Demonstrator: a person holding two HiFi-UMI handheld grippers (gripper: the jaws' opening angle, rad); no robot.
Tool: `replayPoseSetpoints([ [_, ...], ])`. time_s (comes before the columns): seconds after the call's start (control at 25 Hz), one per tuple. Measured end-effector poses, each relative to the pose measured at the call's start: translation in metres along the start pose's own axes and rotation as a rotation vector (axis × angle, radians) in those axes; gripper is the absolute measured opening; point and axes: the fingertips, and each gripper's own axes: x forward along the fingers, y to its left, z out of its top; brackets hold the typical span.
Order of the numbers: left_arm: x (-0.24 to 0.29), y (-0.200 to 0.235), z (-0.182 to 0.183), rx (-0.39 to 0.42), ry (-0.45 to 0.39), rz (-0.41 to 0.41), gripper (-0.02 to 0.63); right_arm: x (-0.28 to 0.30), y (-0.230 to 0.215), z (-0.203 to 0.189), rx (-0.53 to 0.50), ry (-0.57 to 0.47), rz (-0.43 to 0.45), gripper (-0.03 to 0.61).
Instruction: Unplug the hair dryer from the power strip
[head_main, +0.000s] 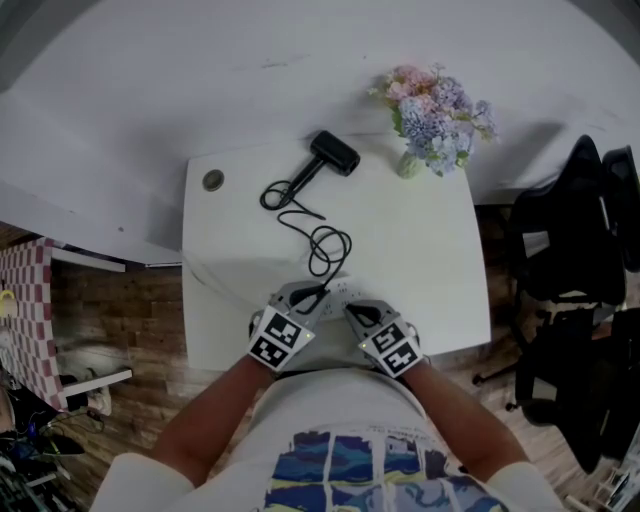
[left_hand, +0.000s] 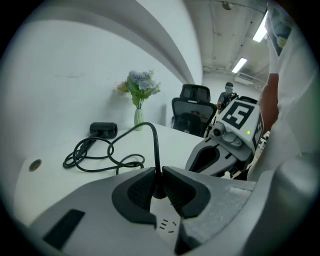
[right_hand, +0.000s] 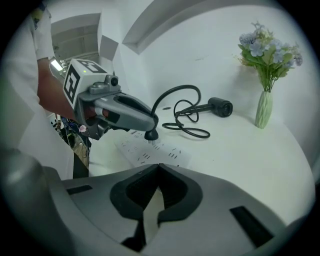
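The left gripper (left_hand: 159, 175) has its jaws closed narrow on the black plug (right_hand: 150, 134). The plug stands in the white power strip (head_main: 340, 292), at the lower middle of the head view. The right gripper (right_hand: 159, 166) is closed on nothing and sits just to the right, over the strip's near end; whether it presses on the strip cannot be told. If the strip is not held down, it may rise together with the plug. A slanted pull may bend the pins, and the narrow hold may slip. The cord (head_main: 320, 245) runs in loose loops to the black hair dryer (head_main: 333, 153), which lies at the upper middle of the white table (head_main: 440, 270).
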Motion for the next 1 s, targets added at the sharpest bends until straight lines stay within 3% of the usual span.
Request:
replayPoseSetpoints([
  [0.2, -0.011, 0.018, 0.017, -0.062, -0.064, 0.008, 0.044, 0.000, -0.001, 0.000, 0.032, -0.006, 0.012, -0.006],
  [1.0, -0.041, 0.064, 0.035, -0.191, -0.133, 0.067, 0.046, -0.049, 0.003, 0.023, 0.097, -0.149, 0.067, -0.003],
])
